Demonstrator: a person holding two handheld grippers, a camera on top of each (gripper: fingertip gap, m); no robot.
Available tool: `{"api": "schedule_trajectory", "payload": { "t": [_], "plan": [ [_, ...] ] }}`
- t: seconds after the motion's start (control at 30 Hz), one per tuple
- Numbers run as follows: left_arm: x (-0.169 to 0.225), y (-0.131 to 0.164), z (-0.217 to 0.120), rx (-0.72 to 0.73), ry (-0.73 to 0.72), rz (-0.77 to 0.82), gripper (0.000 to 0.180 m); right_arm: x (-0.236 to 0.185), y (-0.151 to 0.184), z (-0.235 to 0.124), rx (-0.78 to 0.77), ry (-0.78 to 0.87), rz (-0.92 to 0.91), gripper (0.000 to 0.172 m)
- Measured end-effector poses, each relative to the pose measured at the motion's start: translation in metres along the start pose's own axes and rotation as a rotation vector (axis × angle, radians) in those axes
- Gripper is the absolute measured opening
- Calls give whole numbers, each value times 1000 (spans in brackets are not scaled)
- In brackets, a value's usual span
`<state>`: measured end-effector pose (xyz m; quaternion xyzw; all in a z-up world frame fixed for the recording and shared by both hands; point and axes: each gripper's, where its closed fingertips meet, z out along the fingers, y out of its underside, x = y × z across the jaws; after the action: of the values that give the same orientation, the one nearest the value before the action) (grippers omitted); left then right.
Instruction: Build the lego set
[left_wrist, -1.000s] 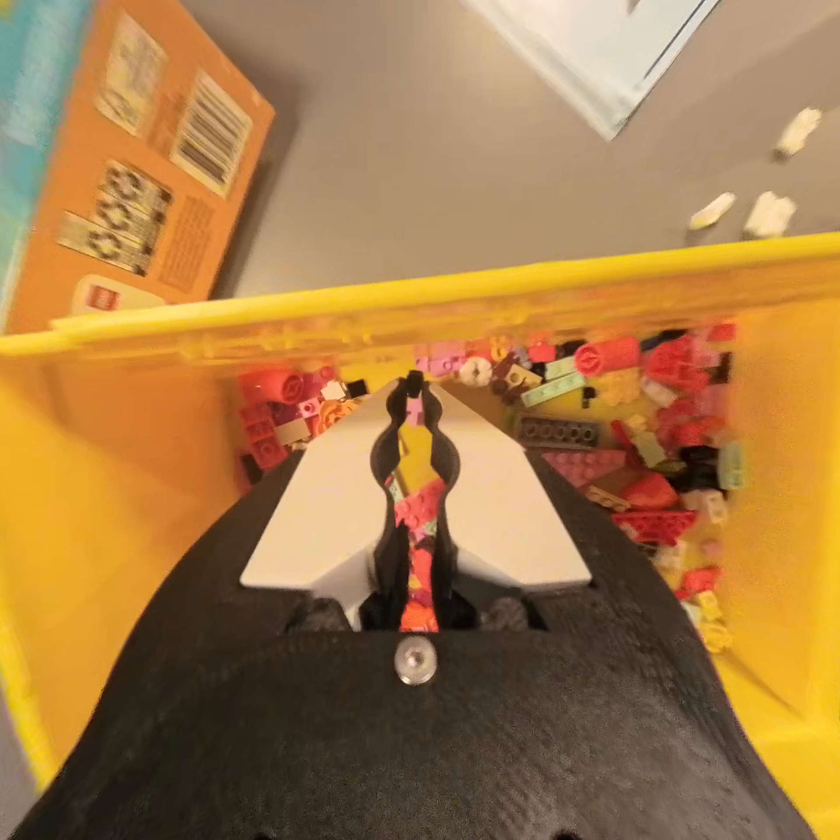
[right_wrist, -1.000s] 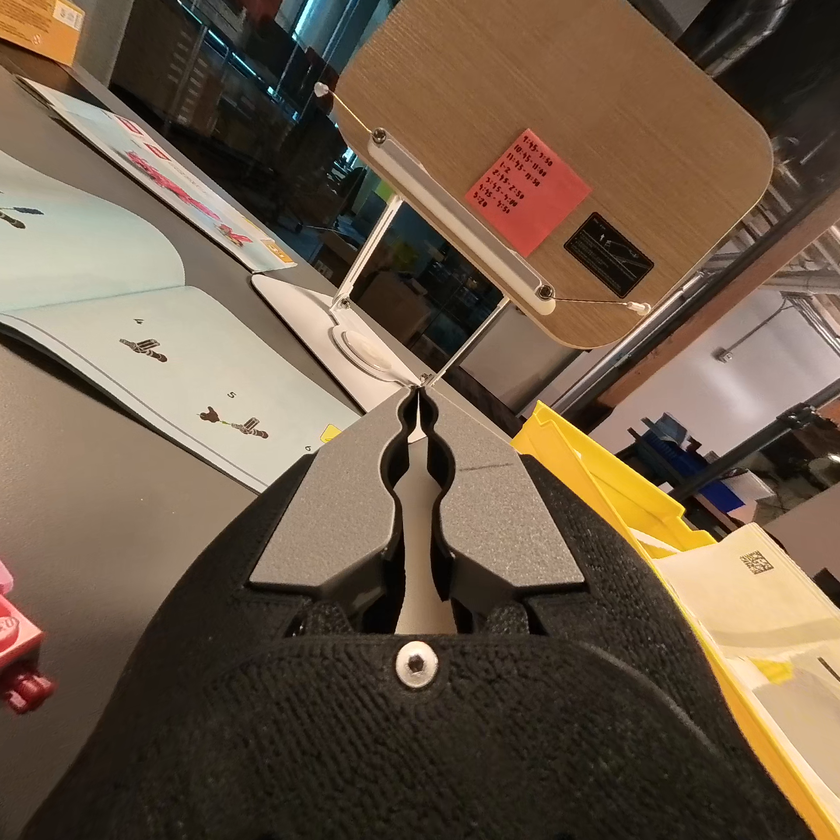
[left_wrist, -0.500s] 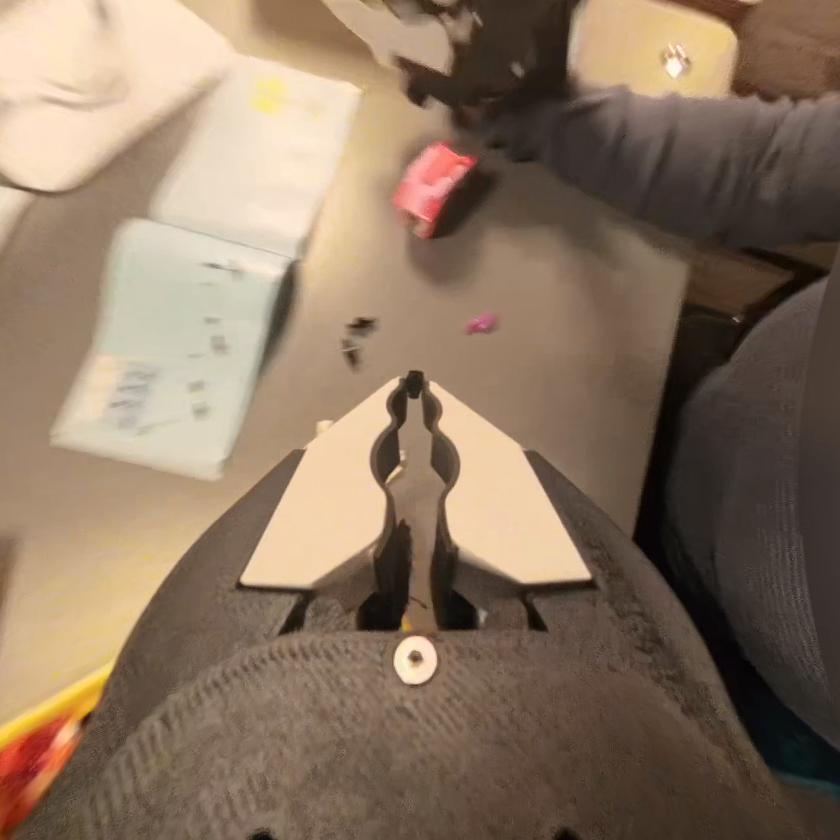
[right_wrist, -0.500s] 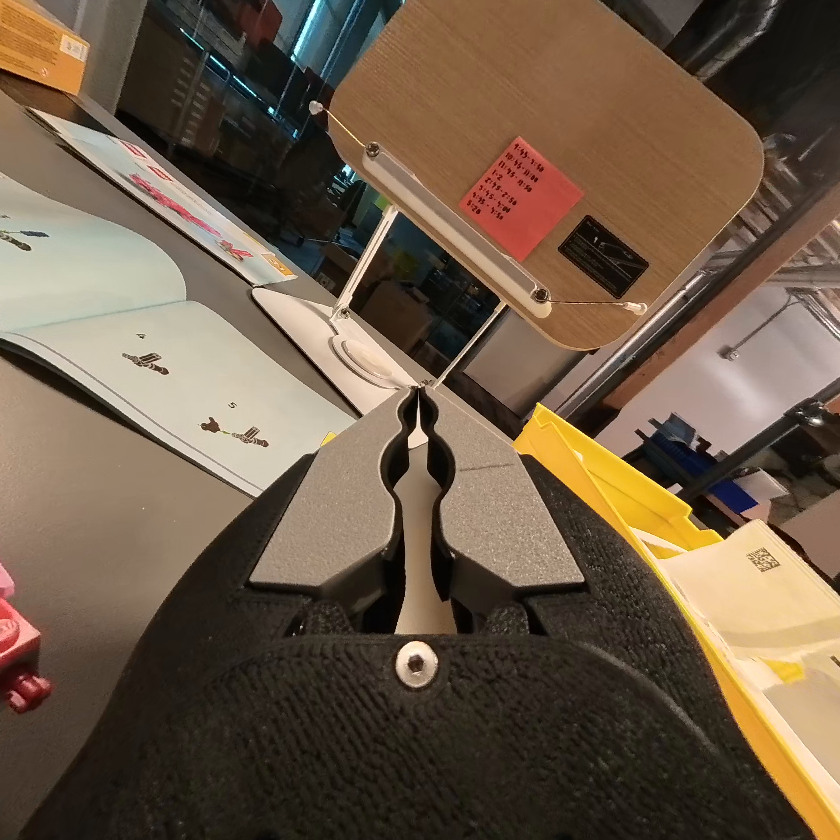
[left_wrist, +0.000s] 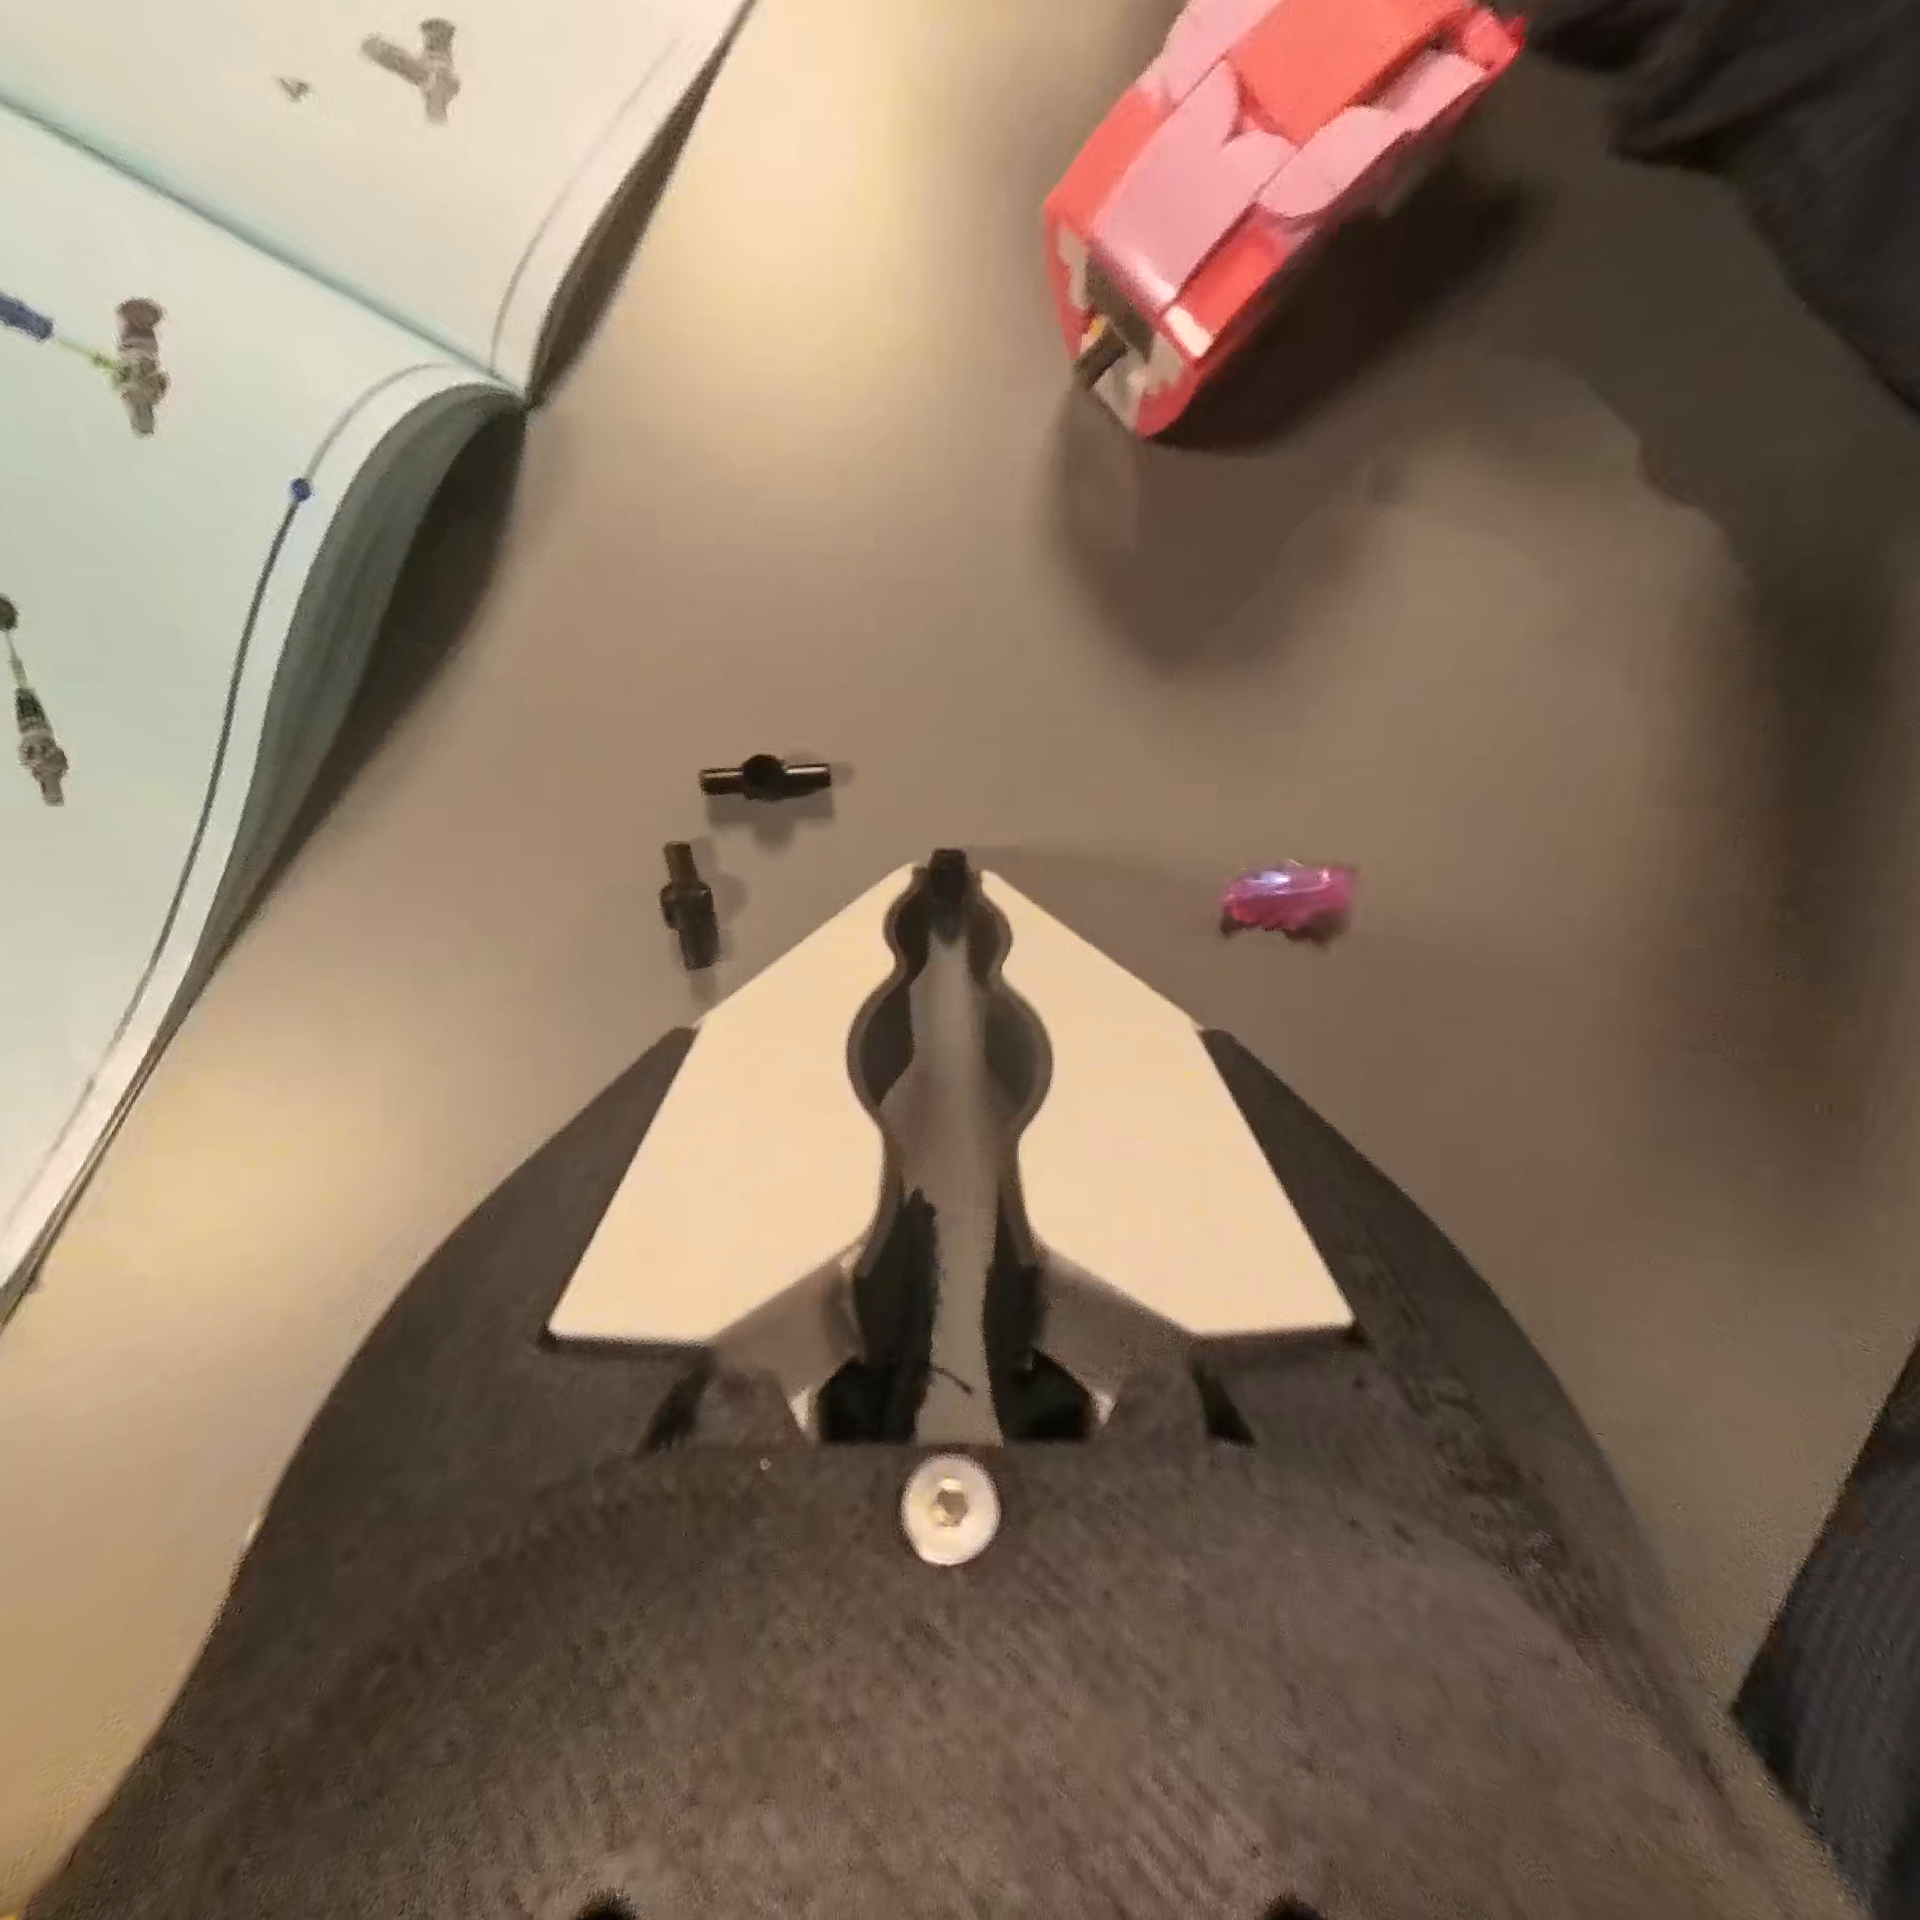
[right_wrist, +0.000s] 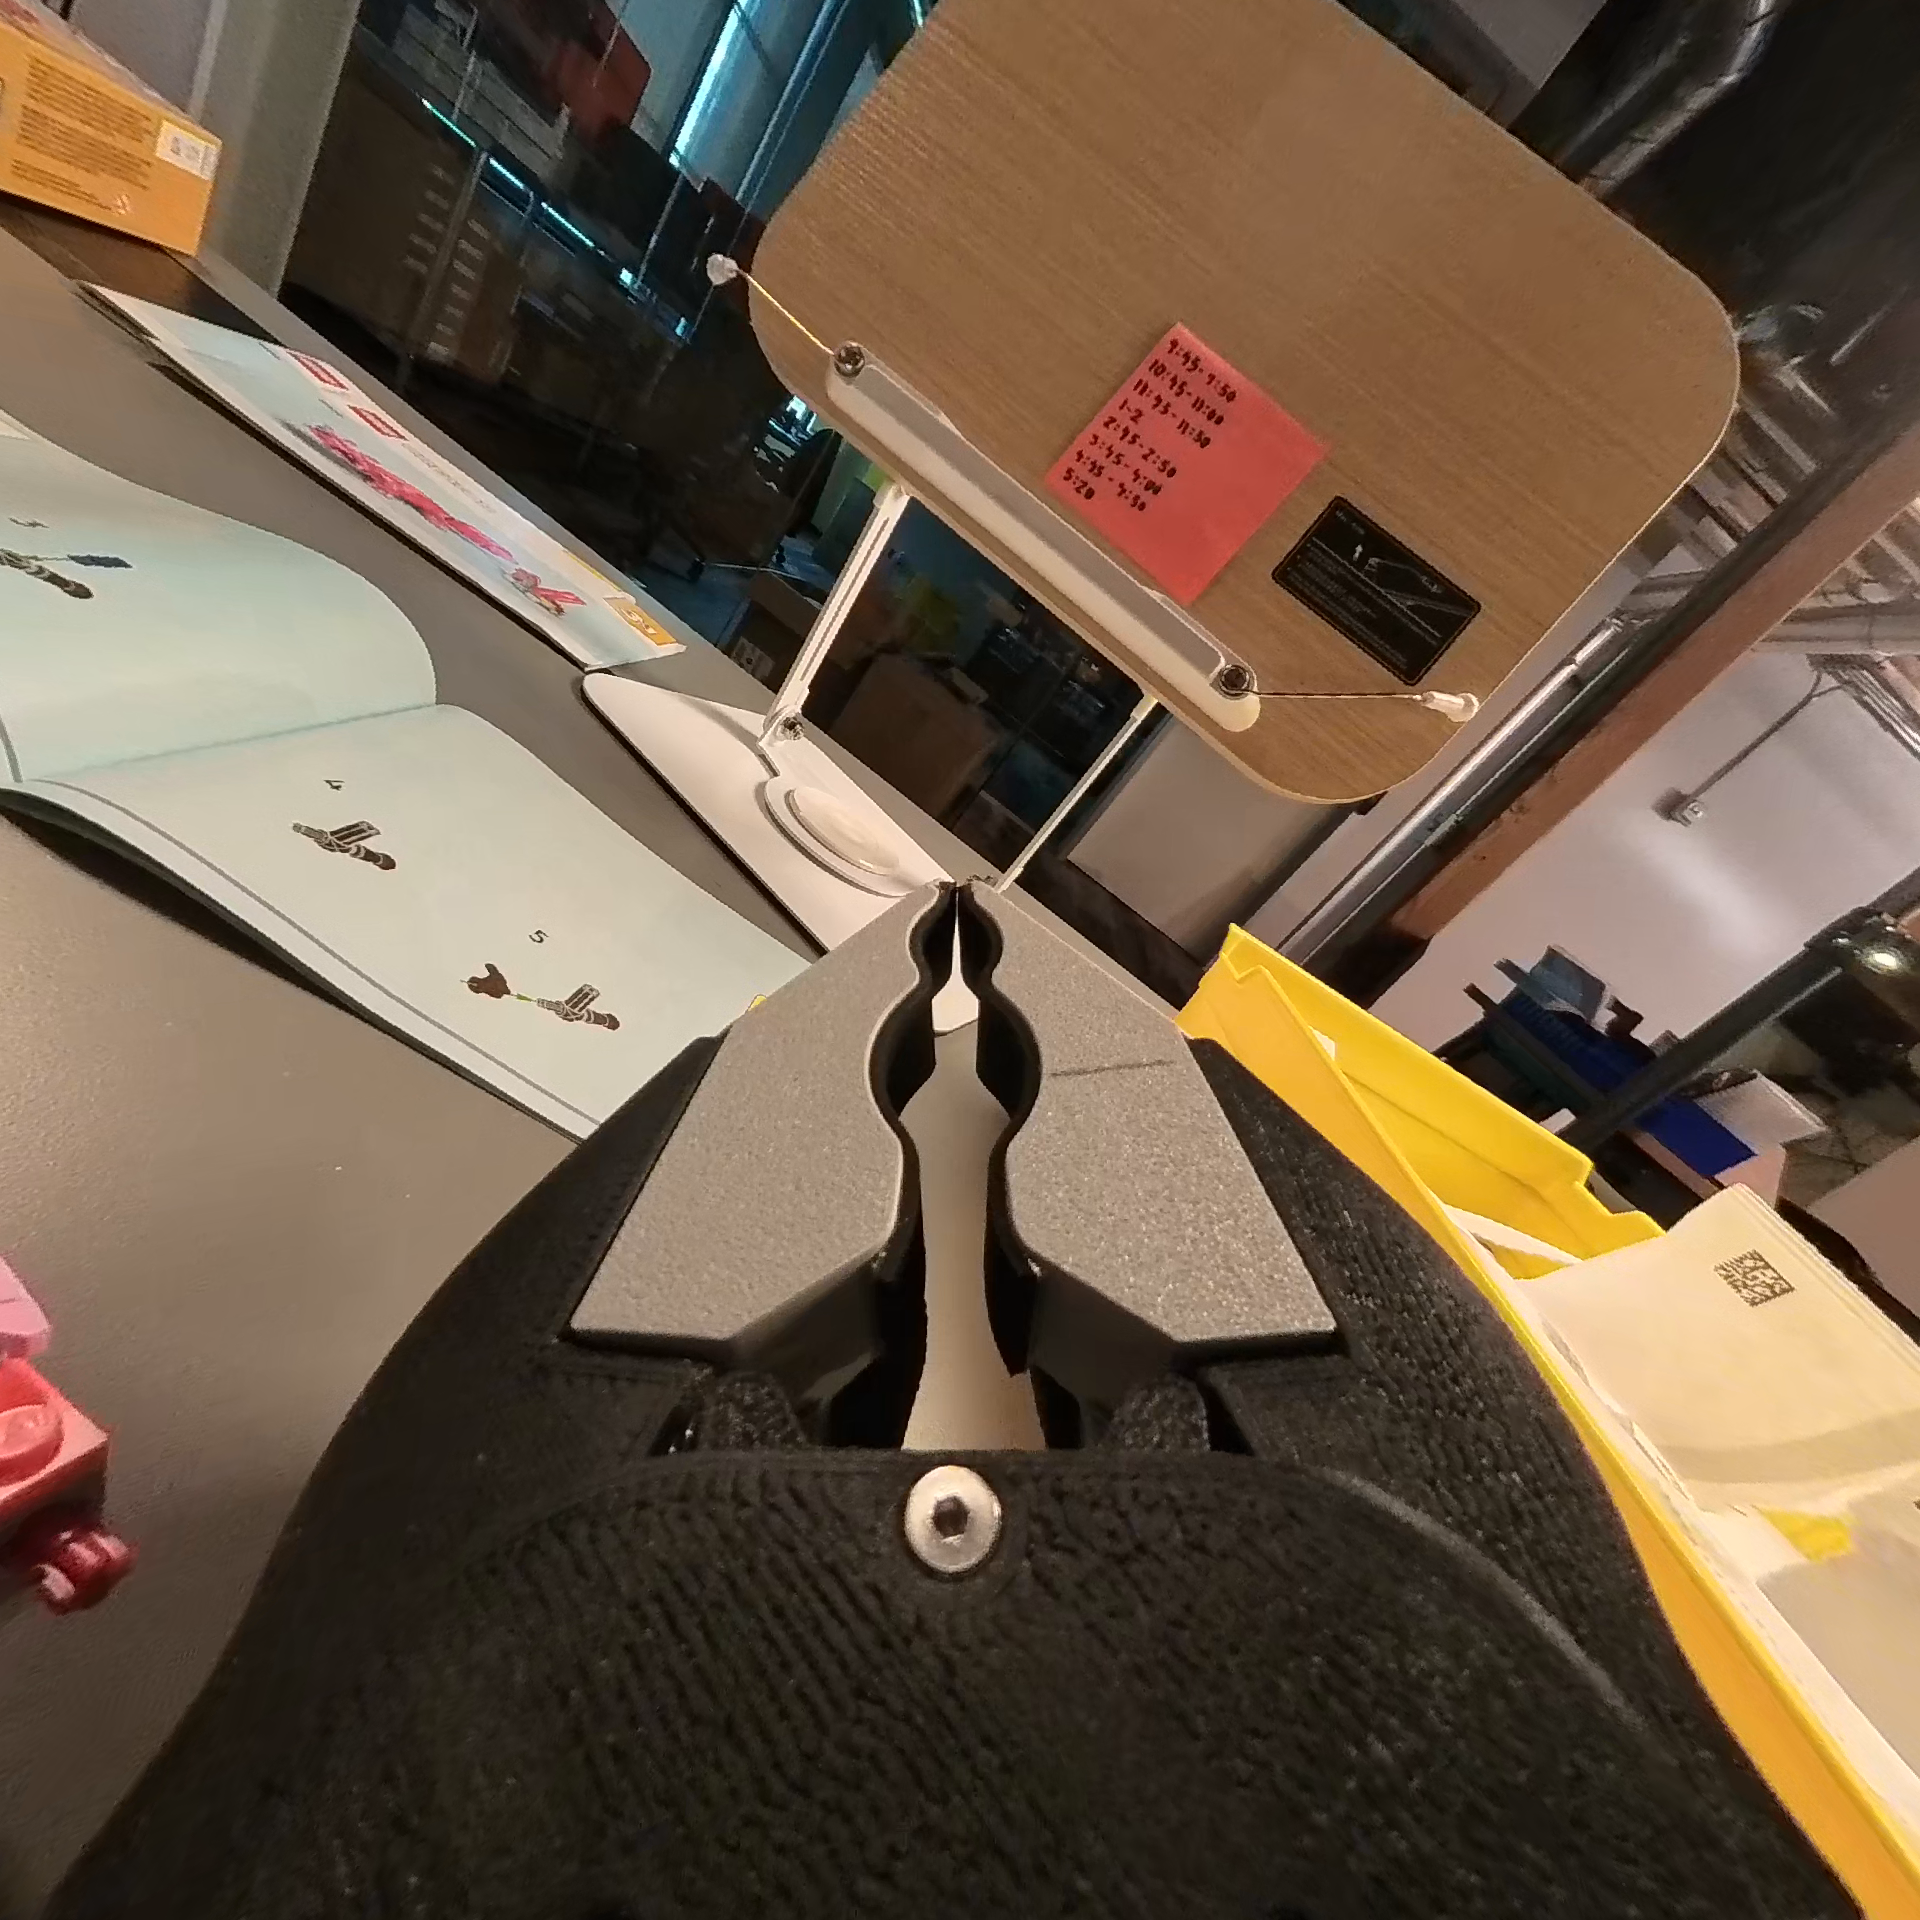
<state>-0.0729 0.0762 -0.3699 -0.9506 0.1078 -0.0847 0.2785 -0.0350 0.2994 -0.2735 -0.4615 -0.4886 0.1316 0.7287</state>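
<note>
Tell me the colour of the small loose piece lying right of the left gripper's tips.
Translucent pink-purple piece; it shows best in the left wrist view.

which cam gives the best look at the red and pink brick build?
Left wrist view: the red and pink brick build lies almost whole on the table, seen from above, its top face clear though slightly blurred. The right wrist view catches only a cropped corner at its left edge.
</note>
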Motion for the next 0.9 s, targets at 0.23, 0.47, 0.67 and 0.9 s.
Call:
{"api": "schedule_trajectory", "payload": {
  "t": [0.23, 0.47, 0.67, 0.9],
  "plan": [
    [-2, 1, 0, 65, -88, -32, 14, -2, 0, 0, -4, -4, -12, 0],
    [11, -27, -23, 329, -58, -81, 25, 1, 1, 1, -7, 9, -7, 0],
    [30, -63, -56, 709, -160, 135, 12, 7, 2, 1, -4, 30, 19, 0],
    [51, -62, -61, 814, -139, 206, 1, 4, 3, 3, -13, 25, -3, 0]
  ]
}}
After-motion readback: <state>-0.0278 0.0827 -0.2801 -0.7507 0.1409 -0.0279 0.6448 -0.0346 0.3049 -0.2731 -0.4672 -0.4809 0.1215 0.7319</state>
